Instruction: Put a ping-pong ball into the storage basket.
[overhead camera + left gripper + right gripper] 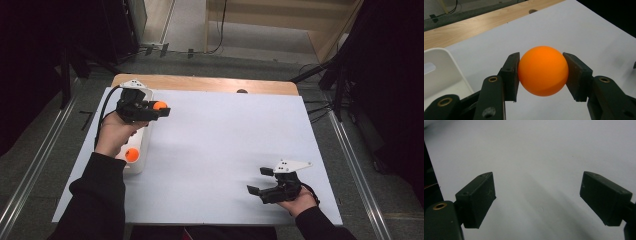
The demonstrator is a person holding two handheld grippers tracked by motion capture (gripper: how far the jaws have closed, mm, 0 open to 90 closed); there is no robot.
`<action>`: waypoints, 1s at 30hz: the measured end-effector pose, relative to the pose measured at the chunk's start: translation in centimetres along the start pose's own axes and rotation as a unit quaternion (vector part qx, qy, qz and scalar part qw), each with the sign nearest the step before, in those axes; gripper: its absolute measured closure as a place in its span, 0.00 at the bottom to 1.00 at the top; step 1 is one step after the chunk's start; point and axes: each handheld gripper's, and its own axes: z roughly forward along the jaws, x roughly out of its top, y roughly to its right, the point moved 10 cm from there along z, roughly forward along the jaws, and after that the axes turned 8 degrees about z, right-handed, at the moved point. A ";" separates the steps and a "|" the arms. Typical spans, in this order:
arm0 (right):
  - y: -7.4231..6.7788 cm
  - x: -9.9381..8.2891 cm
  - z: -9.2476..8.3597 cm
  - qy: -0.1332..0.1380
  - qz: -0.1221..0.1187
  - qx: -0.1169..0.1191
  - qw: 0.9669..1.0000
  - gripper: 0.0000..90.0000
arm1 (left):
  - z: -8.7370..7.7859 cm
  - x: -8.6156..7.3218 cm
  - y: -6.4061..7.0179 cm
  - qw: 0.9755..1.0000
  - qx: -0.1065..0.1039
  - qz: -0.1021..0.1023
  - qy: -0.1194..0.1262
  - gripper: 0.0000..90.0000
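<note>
Item 1: left claw, far left of the desk, held above the far end of a white tray. Its jaws are clamped on an orange ball; in the left gripper view the ball sits squarely between the two black pads, touched on both sides and lifted clear of the surface. A black cable trails from the claw's body back over the desk's left edge.

Item 2: white tray, long and narrow, lying along the left side of the desk. It holds a second orange ball near its near end, just beside the left hand. The tray's rounded corner shows low at the left of the left gripper view.

Item 3: right claw, near right part of the desk, well apart from tray and balls. Jaws stand wide with nothing between them; the right gripper view shows bare sheet between the pads.

Item 4: desk, covered by a white sheet, with a strip of bare wood along the far edge. The stretch of sheet between the two claws carries no objects.

Surroundings: grey floor, metal rails on either side, dark stands and cables at the edges.
</note>
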 end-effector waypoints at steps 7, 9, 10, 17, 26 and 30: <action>0.0 0.0 0.0 -0.001 -0.002 0.001 1.000 0.13 | -0.3 -0.2 -0.6 1.000 0.014 -0.003 0.001 0.57; 0.0 0.0 0.1 -0.001 -0.003 0.002 1.000 0.13 | -0.4 -0.2 -0.7 1.000 0.015 -0.006 0.002 0.57; 0.0 0.0 0.1 0.000 -0.003 0.002 1.000 0.13 | -0.4 -0.2 -0.8 1.000 0.017 -0.006 0.001 0.57; 0.0 0.1 0.1 0.000 -0.003 0.001 1.000 0.13 | -0.9 -0.5 -1.7 0.999 0.033 -0.011 0.001 0.57; 0.1 0.0 0.1 -0.002 0.000 0.000 1.000 0.13 | -1.4 -0.8 -2.6 0.999 0.047 -0.022 0.006 0.57; 0.0 0.1 0.1 -0.001 -0.004 0.000 1.000 0.13 | -1.7 -1.0 -3.3 0.998 0.058 -0.027 0.007 0.57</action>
